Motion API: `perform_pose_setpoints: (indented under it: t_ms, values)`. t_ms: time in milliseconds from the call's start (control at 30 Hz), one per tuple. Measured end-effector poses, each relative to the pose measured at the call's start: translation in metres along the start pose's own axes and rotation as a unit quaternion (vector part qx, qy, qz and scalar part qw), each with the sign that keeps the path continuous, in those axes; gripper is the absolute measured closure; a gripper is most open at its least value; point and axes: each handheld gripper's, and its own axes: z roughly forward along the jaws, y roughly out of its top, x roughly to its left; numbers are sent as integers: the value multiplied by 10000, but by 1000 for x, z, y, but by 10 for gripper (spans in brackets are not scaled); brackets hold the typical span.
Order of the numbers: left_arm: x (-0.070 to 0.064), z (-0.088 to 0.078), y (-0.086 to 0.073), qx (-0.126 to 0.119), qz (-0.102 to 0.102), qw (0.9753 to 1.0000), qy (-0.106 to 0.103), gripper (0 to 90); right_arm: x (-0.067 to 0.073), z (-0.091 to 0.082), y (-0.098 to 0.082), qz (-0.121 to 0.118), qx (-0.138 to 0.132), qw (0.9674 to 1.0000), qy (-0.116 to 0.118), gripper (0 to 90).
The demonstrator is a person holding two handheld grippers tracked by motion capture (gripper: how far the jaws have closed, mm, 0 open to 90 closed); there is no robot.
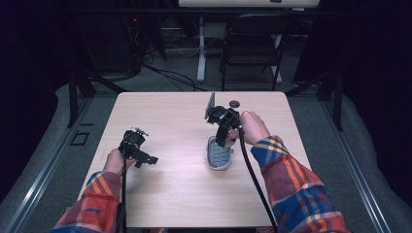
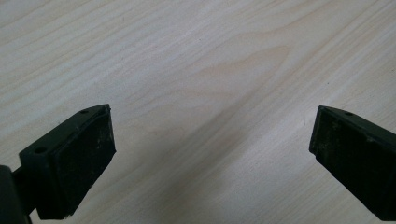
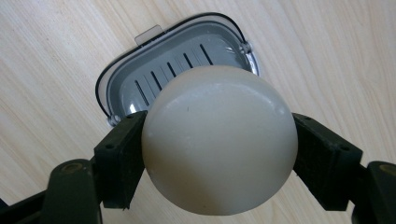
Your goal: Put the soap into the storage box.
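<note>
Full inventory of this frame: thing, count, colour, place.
soap bar: 1, cream, rounded, clamped between the right gripper's jaws above the dish
soap dish: 1, grey slotted tray with clear rim, on the table right of centre
round object: 1, dark, small, near the table's far edge
table: 1, light wood
folding chair: 1, black, behind the table
left gripper: 1, black, jaws open over bare wood
right gripper: 1, black, over the dish
sleeves: 2, plaid, bottom

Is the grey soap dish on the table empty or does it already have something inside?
Empty: the soap dish shows its bare slotted tray, and the soap is above it, clamped in the right gripper.
</note>
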Motion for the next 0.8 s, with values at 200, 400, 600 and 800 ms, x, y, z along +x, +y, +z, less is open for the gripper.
perform_pose_setpoints:
  t_ms: [200, 400, 600, 800]
  values:
    - [0, 0, 0, 7, 0, 10000, -7, 1, 6, 13, 8, -45, -4, 9999, 138, 245]
    - [1, 0, 0, 1, 0, 10000, -10, 1, 9, 29, 12, -113, 78, 9997, 202, 245]
    - [1, 0, 0, 4, -15, 10000, -12, 1, 10, 40, 11, -91, 92, 9995, 277, 245]
    - [0, 0, 0, 8, -15, 10000, -10, 2, 11, 50, 12, -141, 174, 9993, 308, 245]
